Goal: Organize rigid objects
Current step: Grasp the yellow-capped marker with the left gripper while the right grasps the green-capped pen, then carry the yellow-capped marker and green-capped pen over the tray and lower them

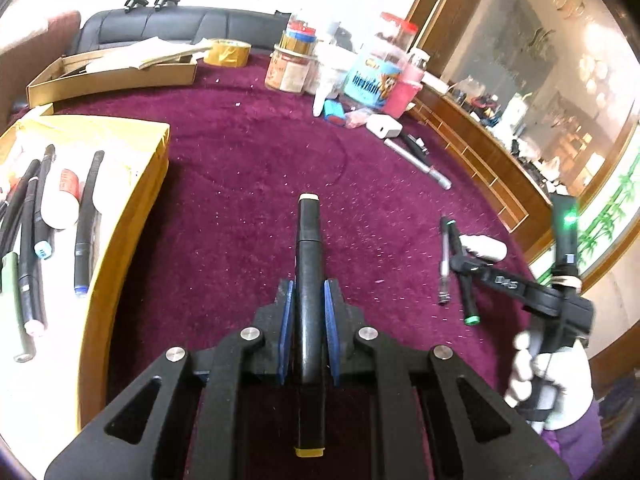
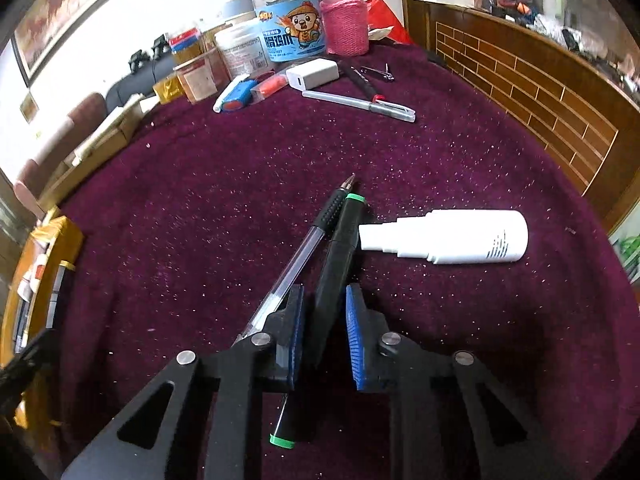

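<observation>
My left gripper (image 1: 308,292) is shut on a black marker with cream-yellow ends (image 1: 307,248), held above the purple cloth. To its left a yellow box (image 1: 132,200) holds several pens and a white tube. My right gripper (image 2: 325,300) straddles a black marker with green ends (image 2: 338,248) that lies on the cloth; its jaws stand slightly apart from the marker. A clear ballpoint pen (image 2: 304,248) lies against the left finger. A white bottle (image 2: 452,236) lies just right of the marker tip. The right gripper also shows in the left wrist view (image 1: 464,264).
At the far edge stand jars, a blue-labelled tub (image 2: 288,36), a pink-sleeved bottle (image 2: 344,24), a white charger (image 2: 312,74), a silver pen (image 2: 360,104) and nail clippers. A cardboard box (image 1: 112,72) and tape roll (image 1: 226,52) sit far left. A wooden cabinet (image 2: 520,80) borders the right.
</observation>
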The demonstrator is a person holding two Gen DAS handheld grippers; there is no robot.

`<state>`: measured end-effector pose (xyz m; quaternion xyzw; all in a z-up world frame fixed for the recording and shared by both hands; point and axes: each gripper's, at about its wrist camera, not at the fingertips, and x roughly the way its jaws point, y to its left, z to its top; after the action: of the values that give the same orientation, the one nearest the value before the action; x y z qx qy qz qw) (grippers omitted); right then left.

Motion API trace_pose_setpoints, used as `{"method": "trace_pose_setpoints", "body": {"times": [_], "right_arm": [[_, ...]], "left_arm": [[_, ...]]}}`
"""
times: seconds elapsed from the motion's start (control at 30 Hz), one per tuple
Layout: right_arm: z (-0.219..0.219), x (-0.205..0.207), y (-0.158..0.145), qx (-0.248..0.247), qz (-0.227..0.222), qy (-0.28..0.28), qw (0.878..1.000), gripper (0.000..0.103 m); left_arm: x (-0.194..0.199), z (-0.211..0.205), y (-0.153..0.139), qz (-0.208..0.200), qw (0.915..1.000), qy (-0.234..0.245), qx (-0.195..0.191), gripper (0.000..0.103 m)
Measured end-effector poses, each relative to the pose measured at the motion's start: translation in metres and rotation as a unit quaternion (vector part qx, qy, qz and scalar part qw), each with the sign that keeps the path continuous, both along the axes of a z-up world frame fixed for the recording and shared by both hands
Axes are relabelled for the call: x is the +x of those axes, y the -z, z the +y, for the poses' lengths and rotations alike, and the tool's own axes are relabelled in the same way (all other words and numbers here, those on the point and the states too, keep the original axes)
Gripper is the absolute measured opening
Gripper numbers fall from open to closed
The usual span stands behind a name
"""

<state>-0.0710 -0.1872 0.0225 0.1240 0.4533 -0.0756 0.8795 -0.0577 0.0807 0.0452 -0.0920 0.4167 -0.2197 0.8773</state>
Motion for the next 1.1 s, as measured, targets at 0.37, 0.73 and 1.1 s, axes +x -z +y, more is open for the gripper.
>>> {"method": "trace_pose_setpoints", "body": {"times": [0.37, 0.73, 1.1], "right_arm": [[-0.016, -0.008, -0.012, 0.086, -0.014, 0.016, 0.996, 0.013], [0.062, -0.008, -0.050, 0.232, -0.056, -0.112, 0.965, 0.013], [0.245, 0.025, -0.044, 0.240, 0.009, -0.277, 0.930, 0.013]], "left_arm": [[-0.020, 0.064, -0.024, 0.004, 0.9968, -0.025, -0.076, 0.013], [-0.031, 0.183, -0.011, 0.023, 0.9831, -0.157, -0.090, 0.013], [-0.020, 0.242, 0.028, 0.088, 0.9645, -0.241, -0.060, 0.013]]}}
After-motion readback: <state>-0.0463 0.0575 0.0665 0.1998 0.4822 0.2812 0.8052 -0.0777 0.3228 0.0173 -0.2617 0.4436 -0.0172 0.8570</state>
